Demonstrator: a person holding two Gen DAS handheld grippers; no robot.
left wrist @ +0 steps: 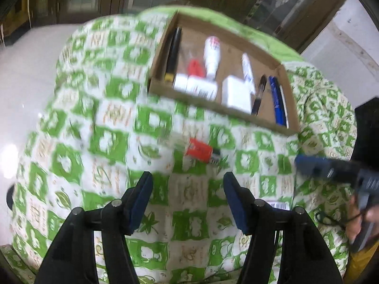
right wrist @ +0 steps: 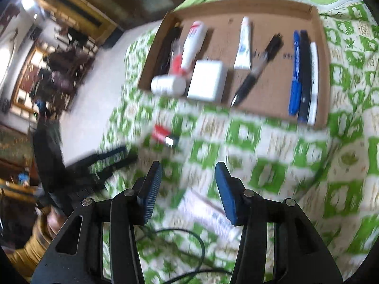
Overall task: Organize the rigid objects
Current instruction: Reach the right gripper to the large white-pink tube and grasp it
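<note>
A green-and-white leaf-print bedspread (left wrist: 113, 142) covers the bed, both views blurred. At its far side lies a shallow cardboard tray (right wrist: 279, 9), holding most of the rigid objects. In the tray, from the right wrist view: a white box (right wrist: 207, 81) near the front edge, a white bottle with red print (right wrist: 193, 45) left of it, a small white jar (right wrist: 168, 85) on its side at the near left, a white tube (right wrist: 244, 45) in the middle, a black-handled brush (right wrist: 258, 68) lying at a slant, and a blue pen (right wrist: 295, 73), a black pen (right wrist: 305, 75) and a white pen (right wrist: 313, 80) side by side at the right. A small red-and-black object (left wrist: 201, 152) (too blurred to name) lies on the bedspread, just in front of the tray. The left tongs (left wrist: 188, 201) are spread wide and empty, hanging near the red object. The right tongs (right wrist: 188, 189) are likewise spread, gripping nothing, above the cloth.
</note>
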